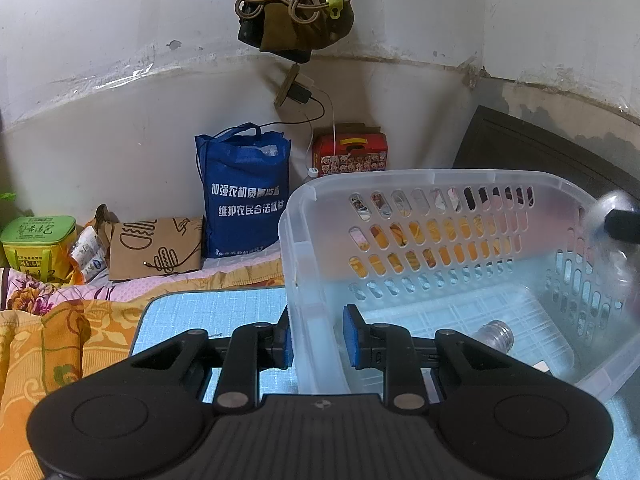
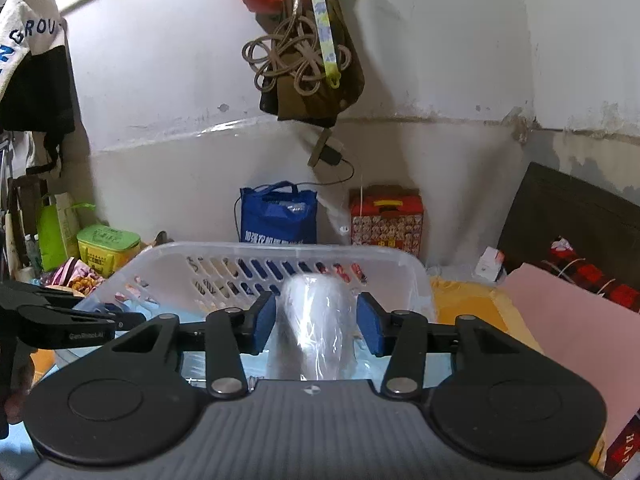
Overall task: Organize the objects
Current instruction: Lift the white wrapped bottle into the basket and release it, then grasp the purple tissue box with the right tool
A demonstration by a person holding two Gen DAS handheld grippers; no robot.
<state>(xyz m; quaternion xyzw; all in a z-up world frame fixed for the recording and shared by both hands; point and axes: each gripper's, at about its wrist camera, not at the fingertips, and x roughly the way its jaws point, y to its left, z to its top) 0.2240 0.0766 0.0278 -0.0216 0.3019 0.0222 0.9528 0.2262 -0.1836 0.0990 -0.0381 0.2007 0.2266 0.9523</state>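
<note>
1. Bottle (image 2: 318, 320) sits between the pads of our right claw (image 2: 316, 326); it is clear plastic and blurred, and the pads look to be touching its sides, so we judge the claw is grasping it.
2. Ahead of and below that claw lies the basket (image 2: 416, 276), pale and slotted, with its near rim just under the bottle.
3. Our left claw (image 1: 318, 338) straddles the basket's near wall (image 1: 304, 300), one pad outside and one inside; the jaws stand a little apart around it, and we cannot tell whether they pinch it.
4. Inside the basket, just right of the left claw, a small jar (image 1: 494, 334) already lies on the floor.
5. We judge the step in hand is carrying the bottle over the rim.
6. The next move calls for lowering it well inside, clear of the jar, before we release, while the left claw steadies the wall.
</note>
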